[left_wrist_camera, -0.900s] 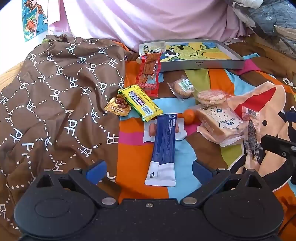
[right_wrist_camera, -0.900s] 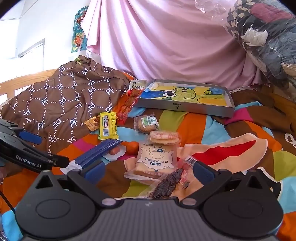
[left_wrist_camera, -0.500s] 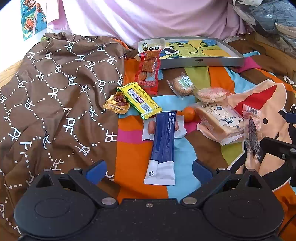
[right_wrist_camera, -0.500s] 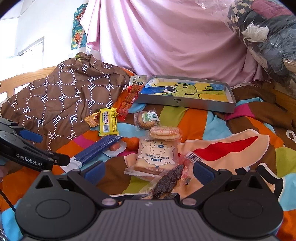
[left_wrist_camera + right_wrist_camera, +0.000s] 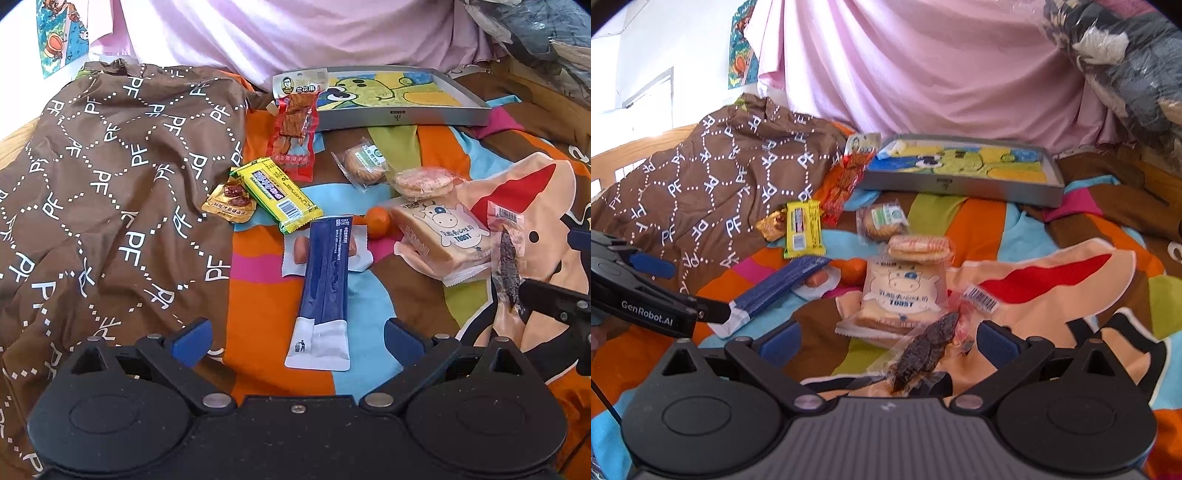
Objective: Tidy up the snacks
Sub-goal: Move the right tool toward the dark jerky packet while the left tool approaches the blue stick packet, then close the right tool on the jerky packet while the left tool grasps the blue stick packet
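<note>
Several snacks lie on a colourful bedspread: a long blue packet (image 5: 327, 273), a yellow bar (image 5: 275, 194), a date packet (image 5: 229, 201), a red meat snack (image 5: 295, 129), a cookie (image 5: 364, 162), rice crackers (image 5: 423, 181), a toast pack (image 5: 443, 232), a small orange (image 5: 377, 221) and a dried fish packet (image 5: 923, 350). A grey cartoon tray (image 5: 399, 116) sits at the back. My left gripper (image 5: 297, 339) is open, with the blue packet's white end between its fingers. My right gripper (image 5: 888, 339) is open around the dried fish packet.
A brown patterned quilt (image 5: 110, 203) is heaped on the left, touching the date packet. Pink fabric (image 5: 942, 74) hangs behind the tray. Bagged clothes (image 5: 1126, 55) are piled at the back right. A wrapped sausage (image 5: 300, 249) lies under the blue packet.
Both views have shifted slightly; the right gripper has edged closer over the dried fish packet. No snack has moved and nothing has been taken hold of.
</note>
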`<control>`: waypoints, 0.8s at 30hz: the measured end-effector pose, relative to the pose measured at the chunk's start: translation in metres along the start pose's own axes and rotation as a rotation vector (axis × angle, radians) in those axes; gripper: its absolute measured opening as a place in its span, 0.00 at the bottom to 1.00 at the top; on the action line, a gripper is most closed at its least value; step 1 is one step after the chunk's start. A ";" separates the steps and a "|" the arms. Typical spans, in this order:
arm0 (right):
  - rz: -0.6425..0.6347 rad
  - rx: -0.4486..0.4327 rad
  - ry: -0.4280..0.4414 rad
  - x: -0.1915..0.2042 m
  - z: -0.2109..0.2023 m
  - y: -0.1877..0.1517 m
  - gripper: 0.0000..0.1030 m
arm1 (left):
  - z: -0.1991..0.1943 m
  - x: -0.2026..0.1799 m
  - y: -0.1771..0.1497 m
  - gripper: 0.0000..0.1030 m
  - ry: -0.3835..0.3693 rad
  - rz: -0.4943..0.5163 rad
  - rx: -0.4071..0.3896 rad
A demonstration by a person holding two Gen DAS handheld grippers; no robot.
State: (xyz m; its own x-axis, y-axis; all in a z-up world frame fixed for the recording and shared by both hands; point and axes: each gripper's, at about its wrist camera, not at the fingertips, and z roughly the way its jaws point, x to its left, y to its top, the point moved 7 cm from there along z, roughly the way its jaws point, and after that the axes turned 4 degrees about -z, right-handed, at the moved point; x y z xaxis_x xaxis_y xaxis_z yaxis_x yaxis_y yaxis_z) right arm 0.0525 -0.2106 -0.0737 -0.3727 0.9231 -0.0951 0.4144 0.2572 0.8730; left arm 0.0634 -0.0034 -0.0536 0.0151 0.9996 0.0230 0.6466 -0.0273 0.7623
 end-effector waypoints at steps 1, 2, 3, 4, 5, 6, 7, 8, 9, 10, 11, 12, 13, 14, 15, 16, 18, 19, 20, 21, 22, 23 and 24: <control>0.000 0.014 0.006 0.000 0.003 -0.002 1.00 | 0.002 0.000 0.001 0.96 0.000 0.006 -0.004; 0.002 0.025 0.011 0.001 0.005 -0.003 1.00 | 0.003 0.000 0.002 0.96 0.000 0.011 -0.005; 0.004 0.036 0.016 0.001 0.007 -0.005 1.00 | 0.005 -0.001 0.004 0.96 -0.001 0.015 -0.010; 0.006 0.047 0.020 0.001 0.010 -0.006 1.00 | 0.007 -0.001 0.005 0.96 -0.001 0.021 -0.015; 0.009 0.055 0.020 0.001 0.012 -0.007 1.00 | 0.009 -0.001 0.008 0.96 0.003 0.030 -0.019; 0.016 0.063 0.019 0.000 0.014 -0.008 1.00 | 0.011 -0.002 0.010 0.96 0.009 0.040 -0.024; 0.025 0.069 0.019 -0.001 0.016 -0.008 1.00 | 0.014 -0.003 0.013 0.96 0.010 0.049 -0.027; 0.036 0.076 0.018 -0.002 0.018 -0.008 1.00 | 0.017 -0.003 0.015 0.96 0.009 0.054 -0.026; 0.046 0.081 0.017 -0.004 0.020 -0.009 1.00 | 0.020 -0.004 0.017 0.96 0.013 0.062 -0.023; 0.054 0.088 0.016 -0.006 0.021 -0.010 1.00 | 0.024 -0.004 0.018 0.96 0.014 0.062 -0.019; 0.059 0.094 0.015 -0.007 0.023 -0.010 1.00 | 0.028 -0.005 0.019 0.96 0.008 0.061 -0.013; 0.064 0.103 0.011 -0.009 0.026 -0.011 1.00 | 0.033 -0.006 0.021 0.96 0.002 0.065 -0.007; 0.074 0.112 0.008 -0.011 0.028 -0.012 1.00 | 0.038 -0.008 0.021 0.96 -0.002 0.068 0.007; 0.083 0.123 0.009 -0.012 0.031 -0.012 1.00 | 0.043 -0.009 0.021 0.96 -0.010 0.070 0.021; 0.092 0.133 0.012 -0.014 0.035 -0.013 1.00 | 0.047 -0.011 0.022 0.96 -0.022 0.077 0.026; 0.100 0.141 0.013 -0.016 0.038 -0.013 1.00 | 0.052 -0.014 0.023 0.96 -0.043 0.081 0.034; 0.110 0.143 0.018 -0.018 0.046 -0.013 1.00 | 0.062 -0.017 0.025 0.96 -0.060 0.094 0.058; 0.116 0.145 0.020 -0.019 0.049 -0.012 1.00 | 0.066 -0.019 0.026 0.96 -0.073 0.088 0.067; 0.126 0.150 0.019 -0.021 0.053 -0.012 1.00 | 0.071 -0.019 0.026 0.96 -0.075 0.088 0.079; 0.137 0.157 0.020 -0.023 0.057 -0.012 1.00 | 0.076 -0.019 0.027 0.96 -0.081 0.087 0.087; 0.150 0.167 0.022 -0.025 0.061 -0.012 1.00 | 0.081 -0.018 0.027 0.96 -0.074 0.094 0.103; 0.159 0.173 0.026 -0.026 0.064 -0.013 1.00 | 0.085 -0.017 0.026 0.95 -0.067 0.095 0.116; 0.166 0.176 0.029 -0.027 0.066 -0.013 0.99 | 0.088 -0.016 0.027 0.95 -0.065 0.086 0.119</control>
State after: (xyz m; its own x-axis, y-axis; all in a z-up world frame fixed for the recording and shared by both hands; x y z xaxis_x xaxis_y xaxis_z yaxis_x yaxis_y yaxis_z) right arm 0.1119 -0.2198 -0.1144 -0.3098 0.9490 0.0590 0.6093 0.1505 0.7785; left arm 0.1481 -0.0198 -0.0900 0.1211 0.9918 0.0402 0.7268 -0.1162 0.6769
